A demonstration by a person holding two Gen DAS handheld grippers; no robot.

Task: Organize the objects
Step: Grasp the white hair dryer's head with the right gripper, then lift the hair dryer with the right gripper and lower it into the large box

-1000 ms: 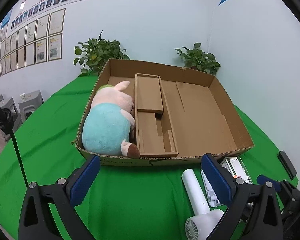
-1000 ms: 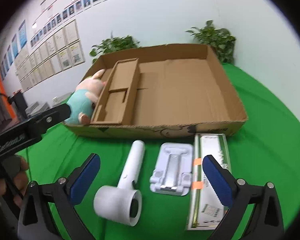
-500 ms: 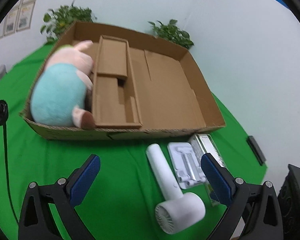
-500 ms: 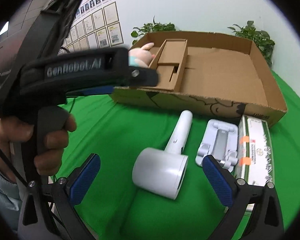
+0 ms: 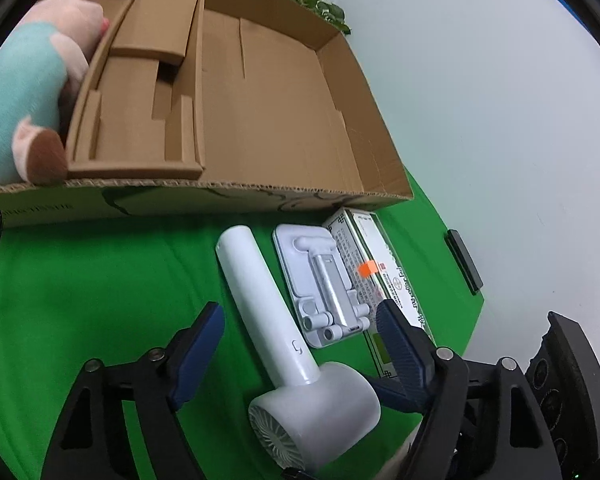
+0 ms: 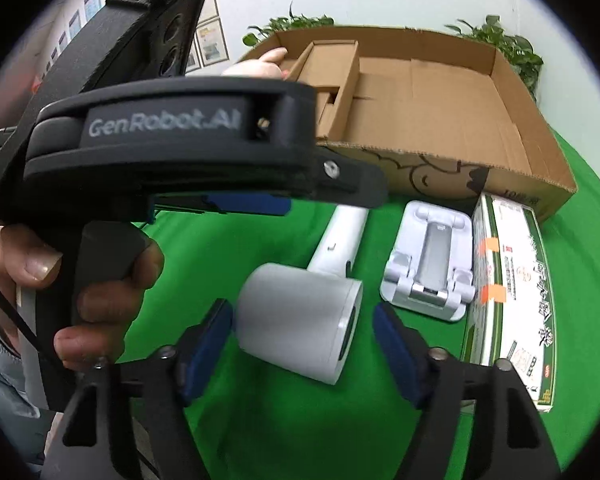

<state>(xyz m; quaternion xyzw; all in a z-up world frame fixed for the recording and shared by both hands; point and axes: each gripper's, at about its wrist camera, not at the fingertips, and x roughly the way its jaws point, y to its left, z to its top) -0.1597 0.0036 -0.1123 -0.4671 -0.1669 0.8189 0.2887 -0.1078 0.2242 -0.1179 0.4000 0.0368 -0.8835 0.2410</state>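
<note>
A white hair dryer (image 5: 268, 312) lies on the green cloth in front of the cardboard box (image 5: 220, 196). My left gripper (image 5: 300, 344) straddles its handle with its jaws closing; green cloth still shows between each pad and the handle. My right gripper (image 6: 300, 344) straddles the dryer's round head (image 6: 300, 320), jaws closing too. Its left pad is almost at the head and its right pad stands clear. Beside the dryer lie a white phone stand (image 5: 324, 280) and a green-and-white box (image 5: 380, 264). A plush pig (image 5: 28, 92) lies in the box's left end.
A cardboard insert (image 5: 140, 92) sits in the box beside the pig; the box's right part shows bare floor (image 5: 284, 120). A person's hand (image 6: 100, 280) on the left tool's black handle fills the left of the right wrist view. A small black object (image 5: 464, 260) lies at the cloth's right edge.
Both grippers came down and tilted toward the hair dryer, and both pairs of jaws narrowed around it. The left tool and its hand moved into the right wrist view.
</note>
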